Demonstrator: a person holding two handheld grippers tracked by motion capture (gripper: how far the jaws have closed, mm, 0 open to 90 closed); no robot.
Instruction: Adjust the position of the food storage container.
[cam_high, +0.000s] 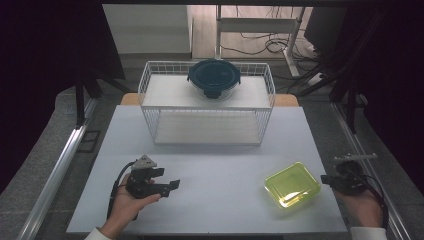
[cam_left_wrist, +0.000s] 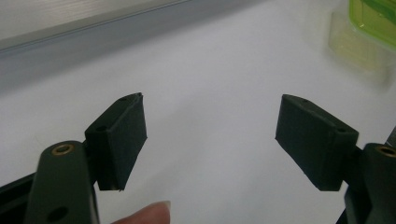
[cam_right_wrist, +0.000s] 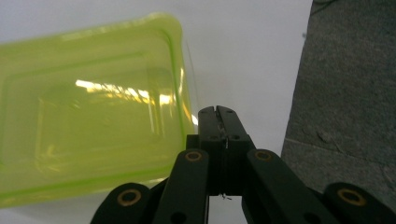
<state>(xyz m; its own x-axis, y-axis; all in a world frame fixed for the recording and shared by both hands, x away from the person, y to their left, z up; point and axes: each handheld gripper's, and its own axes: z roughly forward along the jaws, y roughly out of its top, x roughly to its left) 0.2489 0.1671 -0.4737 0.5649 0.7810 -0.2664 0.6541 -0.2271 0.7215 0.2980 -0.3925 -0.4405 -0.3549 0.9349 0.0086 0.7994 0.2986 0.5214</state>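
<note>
- White table (cam_high: 210, 175): bare and slick-looking; likely to let a light box slide rather than stay put under a sideways nudge.
- Wire rack (cam_high: 150, 85) at the far end, carrying a round dark-lidded container (cam_high: 214, 77) on its upper shelf; well apart from both hands, low risk of collision for now.
- Yellow-green lidded box (cam_high: 293, 184) resting flat near the right front corner of the table, close to the edge; a push from the right could skid it inward, an awkward lift could tip it off the edge.
- Left gripper (cam_high: 170, 185) held low over the left front of the table, jaws spread wide, nothing between them; well apart from the box, so no support against sliding.
- Right gripper (cam_right_wrist: 218, 112) just beside the box's right edge, jaws pressed together, nothing pinched; in that state likely to shove the box rather than take it. Touching or just clear: cannot tell.
- Lid rim thin and glossy: probable slip under a shallow pinch.
</note>
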